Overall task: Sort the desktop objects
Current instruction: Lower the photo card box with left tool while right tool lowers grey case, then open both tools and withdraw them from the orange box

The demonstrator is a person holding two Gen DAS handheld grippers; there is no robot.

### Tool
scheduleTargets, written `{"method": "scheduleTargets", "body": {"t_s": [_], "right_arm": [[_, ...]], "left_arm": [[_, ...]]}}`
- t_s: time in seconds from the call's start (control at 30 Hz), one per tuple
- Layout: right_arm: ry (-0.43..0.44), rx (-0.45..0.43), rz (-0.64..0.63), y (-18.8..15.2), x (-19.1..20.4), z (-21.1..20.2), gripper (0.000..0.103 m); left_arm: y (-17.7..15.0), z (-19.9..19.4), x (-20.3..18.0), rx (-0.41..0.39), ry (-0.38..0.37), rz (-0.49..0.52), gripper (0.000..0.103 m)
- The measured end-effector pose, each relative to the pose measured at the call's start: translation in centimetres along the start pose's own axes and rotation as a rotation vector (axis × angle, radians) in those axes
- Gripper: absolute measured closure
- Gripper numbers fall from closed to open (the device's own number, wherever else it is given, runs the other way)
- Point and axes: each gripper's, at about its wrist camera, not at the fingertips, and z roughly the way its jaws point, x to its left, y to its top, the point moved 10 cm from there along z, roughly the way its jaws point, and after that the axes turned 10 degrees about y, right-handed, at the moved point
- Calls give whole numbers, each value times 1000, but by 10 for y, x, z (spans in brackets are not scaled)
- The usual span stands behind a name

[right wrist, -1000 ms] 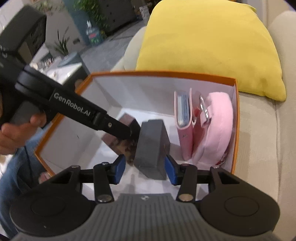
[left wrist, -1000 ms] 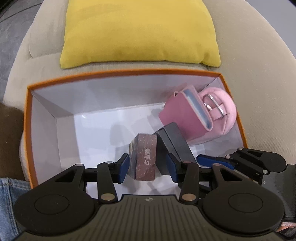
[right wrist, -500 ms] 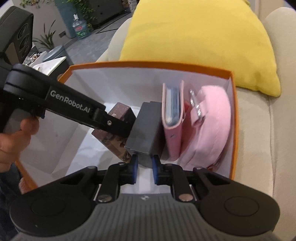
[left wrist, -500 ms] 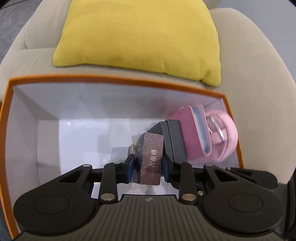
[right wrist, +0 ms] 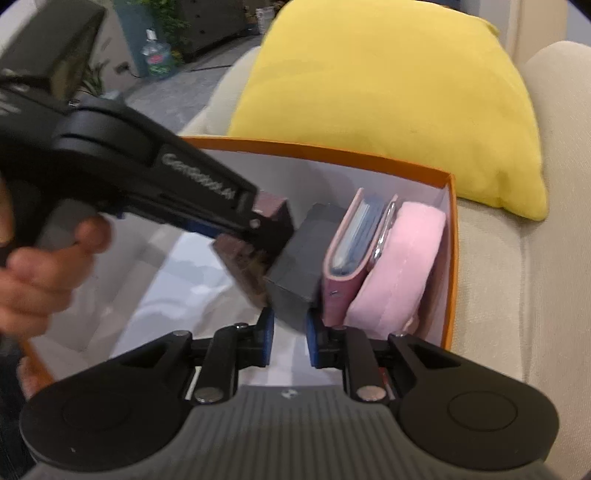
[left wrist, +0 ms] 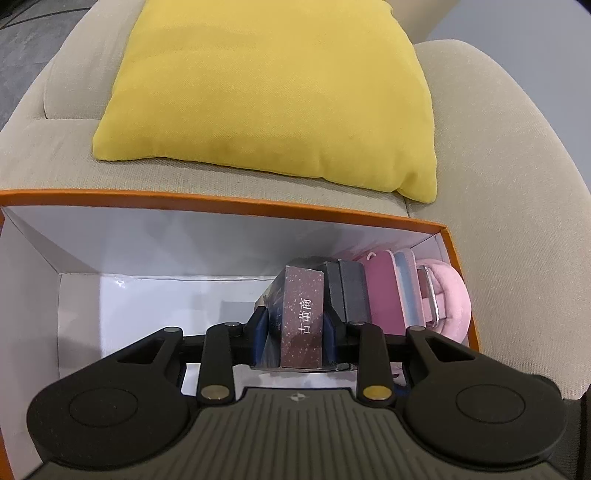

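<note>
A beige fabric sofa (left wrist: 491, 206) fills most of both views, its seat cushion seamed and its rounded armrest (right wrist: 554, 155) rising at the right. A bright yellow cushion (left wrist: 273, 85) leans against the backrest. Beyond the sofa's left end, the right wrist view shows a grey floor (right wrist: 166, 96), a large clear water bottle (right wrist: 157, 55) standing on it, green potted plants (right wrist: 162, 18) behind, and a dark cabinet (right wrist: 218, 22) further back. A plain grey wall (left wrist: 517, 22) shows in the left wrist view. The light is soft and even.

Speckled maroon box (left wrist: 301, 317), dark grey box (right wrist: 295, 269), both upright, side by side
</note>
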Motion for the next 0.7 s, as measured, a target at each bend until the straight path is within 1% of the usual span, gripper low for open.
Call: {"method": "scheduleTargets", "body": {"t_s": [0.07, 0.13, 0.17, 0.2, 0.23, 0.33, 0.4, 0.43, 0.5, 0.53, 0.57, 0.67, 0.7], "right_arm": [[24, 5, -1, -4, 0, -4, 83], [32, 14, -8, -6, 1, -7, 84], [35, 17, -9, -7, 1, -9, 84], [39, 20, -10, -8, 2, -11, 84], [43, 21, -9, -11, 1, -15, 84], [52, 24, -7, -10, 1, -22, 84], [47, 34, -17, -12, 3, -30, 82], [46, 35, -20, -5, -2, -29, 81], [35, 39, -27, -5, 0, -33, 81], [25, 42, -31, -4, 1, -33, 82], [13, 44, -37, -1, -2, -32, 83], [-46, 42, -64, 0, -5, -27, 88], [-71, 36, -70, 1, -5, -24, 92]], "left_arm": [[-1, 0, 1, 2, -8, -12, 69], [0, -3, 1, 2, -36, -23, 65], [-1, -6, 0, 8, -62, -32, 55], [-1, -9, -1, 8, -88, -43, 51], [-1, -11, 0, 6, -98, -43, 51], [-3, -15, 1, 10, -87, -35, 51], [-4, -14, 3, 21, -100, -48, 51], [-6, -15, 4, 24, -104, -52, 51], [-9, -13, 6, 33, -106, -55, 52], [-11, -13, 7, 35, -108, -60, 54], [-12, -11, 8, 42, -113, -63, 61], [-14, -5, 7, 62, -134, -81, 62], [-14, -5, 7, 57, -137, -80, 62]]}}
